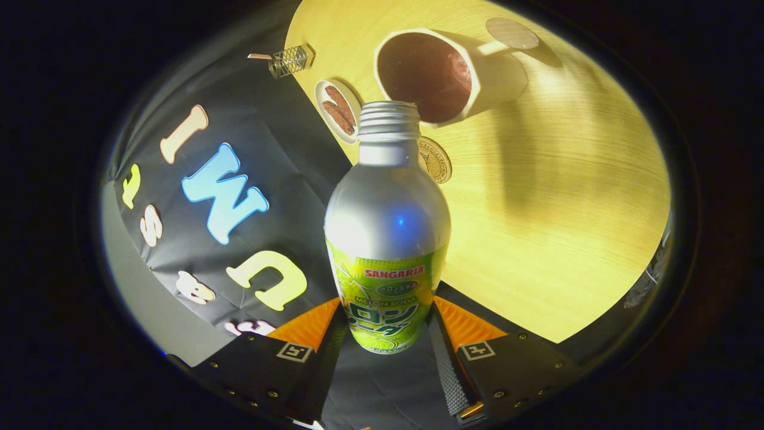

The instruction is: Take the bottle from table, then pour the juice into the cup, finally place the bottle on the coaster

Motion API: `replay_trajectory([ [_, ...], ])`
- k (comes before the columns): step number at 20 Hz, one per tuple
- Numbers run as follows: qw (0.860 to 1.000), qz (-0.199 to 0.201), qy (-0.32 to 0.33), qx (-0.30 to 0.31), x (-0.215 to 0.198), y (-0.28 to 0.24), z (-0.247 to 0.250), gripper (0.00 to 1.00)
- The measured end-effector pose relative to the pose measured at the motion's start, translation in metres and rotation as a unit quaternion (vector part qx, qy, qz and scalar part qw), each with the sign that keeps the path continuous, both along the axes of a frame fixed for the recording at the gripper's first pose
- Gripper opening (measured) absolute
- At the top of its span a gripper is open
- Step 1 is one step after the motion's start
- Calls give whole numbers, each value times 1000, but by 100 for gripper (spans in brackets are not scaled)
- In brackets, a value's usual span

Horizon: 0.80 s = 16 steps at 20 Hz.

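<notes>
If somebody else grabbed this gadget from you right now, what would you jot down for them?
Gripper: shut on the bottle, both fingers pressing its lower body; it is lifted, tilted, cap off.
Bottle mouth sits just short of the cup, which lies beyond it on the table. No liquid stream is visible.
Coaster: bare, behind the bottle neck, beside the cup.
Done: bottle picked up. Left: pour, then set the bottle on the coaster.

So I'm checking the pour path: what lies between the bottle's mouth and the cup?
Nothing. In the gripper view the bottle, clamped between the fingers, has its open mouth right at the cup rim; the coaster sits just beside its neck.
</notes>
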<state>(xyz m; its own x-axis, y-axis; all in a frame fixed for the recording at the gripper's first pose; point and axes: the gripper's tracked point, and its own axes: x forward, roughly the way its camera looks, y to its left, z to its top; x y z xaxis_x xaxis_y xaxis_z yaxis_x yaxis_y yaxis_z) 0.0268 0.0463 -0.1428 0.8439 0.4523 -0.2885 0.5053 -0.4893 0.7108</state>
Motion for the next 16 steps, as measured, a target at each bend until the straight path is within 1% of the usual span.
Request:
replay_trajectory([
  [4, 999, 17, 0, -45, -3, 8, -16, 75],
  [8, 995, 25, -7, -100, -5, 6, -30, 75],
  [13, 983, 38, -7, -177, -10, 3, -49, 75],
  [16, 971, 57, -10, -232, -17, 6, -61, 75],
])
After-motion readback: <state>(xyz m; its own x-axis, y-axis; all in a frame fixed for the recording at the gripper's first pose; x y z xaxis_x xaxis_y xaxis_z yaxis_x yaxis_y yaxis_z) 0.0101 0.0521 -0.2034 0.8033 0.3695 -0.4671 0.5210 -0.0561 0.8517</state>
